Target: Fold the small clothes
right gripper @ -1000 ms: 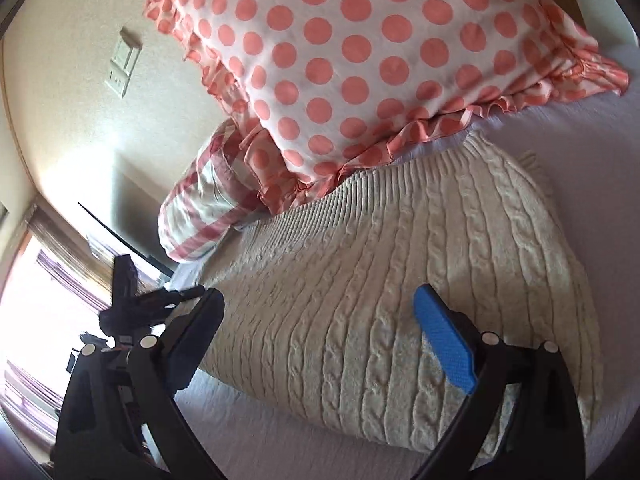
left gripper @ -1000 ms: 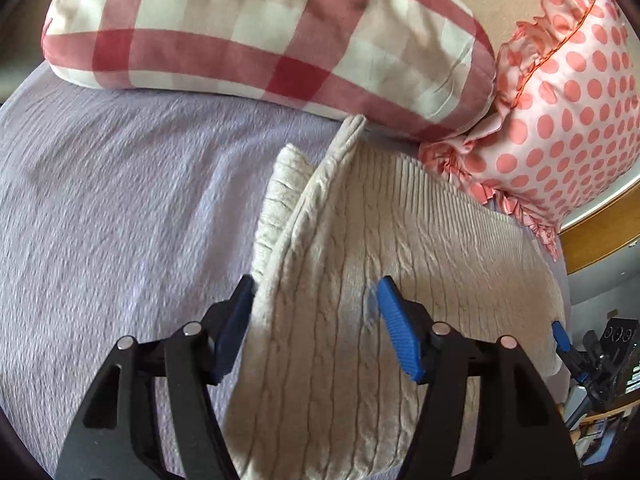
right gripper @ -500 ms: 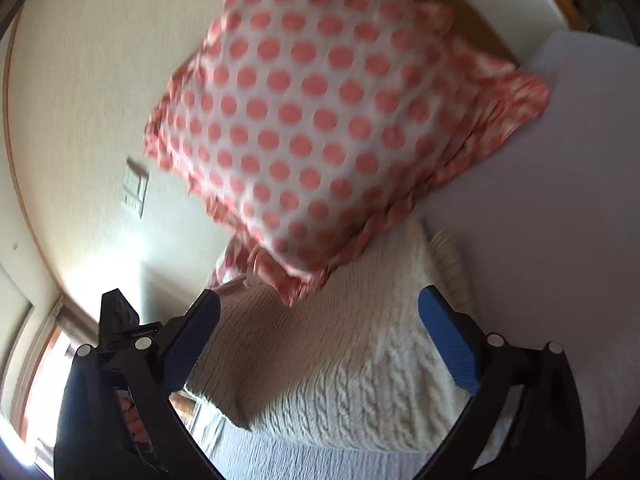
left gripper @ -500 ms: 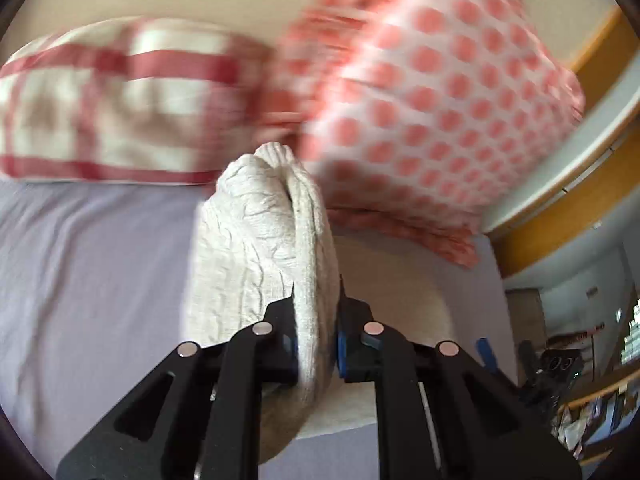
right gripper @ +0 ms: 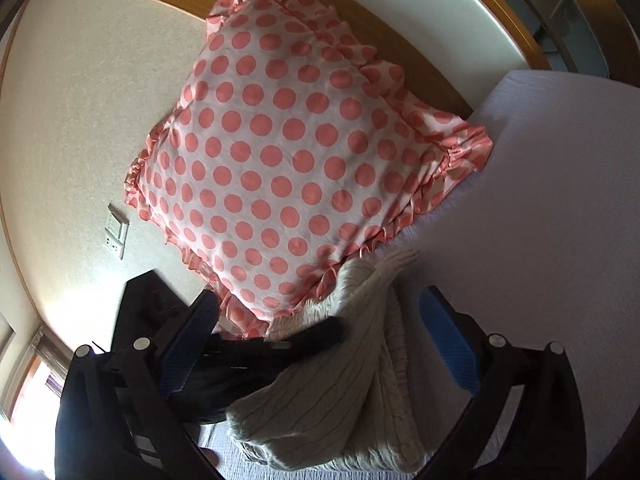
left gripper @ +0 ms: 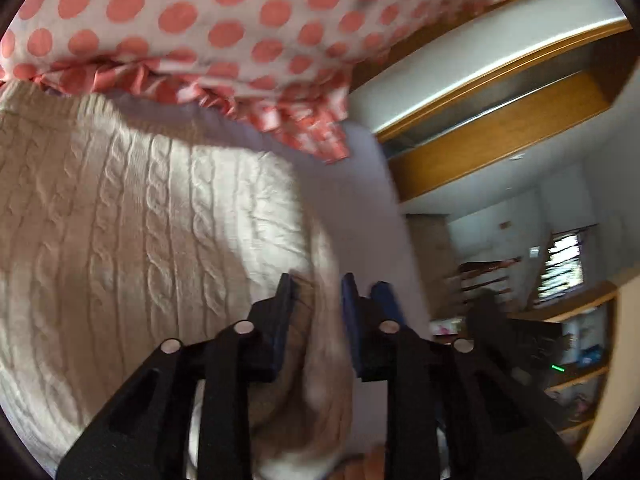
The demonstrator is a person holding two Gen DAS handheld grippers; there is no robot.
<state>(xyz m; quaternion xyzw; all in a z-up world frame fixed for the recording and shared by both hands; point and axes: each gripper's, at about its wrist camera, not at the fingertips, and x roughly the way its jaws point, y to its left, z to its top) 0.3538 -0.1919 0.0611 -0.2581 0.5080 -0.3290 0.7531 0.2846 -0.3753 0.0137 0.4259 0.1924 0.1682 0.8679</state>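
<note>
My left gripper (left gripper: 316, 308) pinches sweater (left gripper: 120, 220) edge, folding it over on bed (right gripper: 540, 200); polka-dot pillow (right gripper: 288, 152) at 12 o'clock. Right gripper (right gripper: 320, 344) spread, holding nothing. I'd lay edges aligned, then release.

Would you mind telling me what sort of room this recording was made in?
Most likely a bedroom: a polka-dot pillow leans against a wooden headboard on a bed with a lilac cover, where a cream knit sweater is being folded.
</note>
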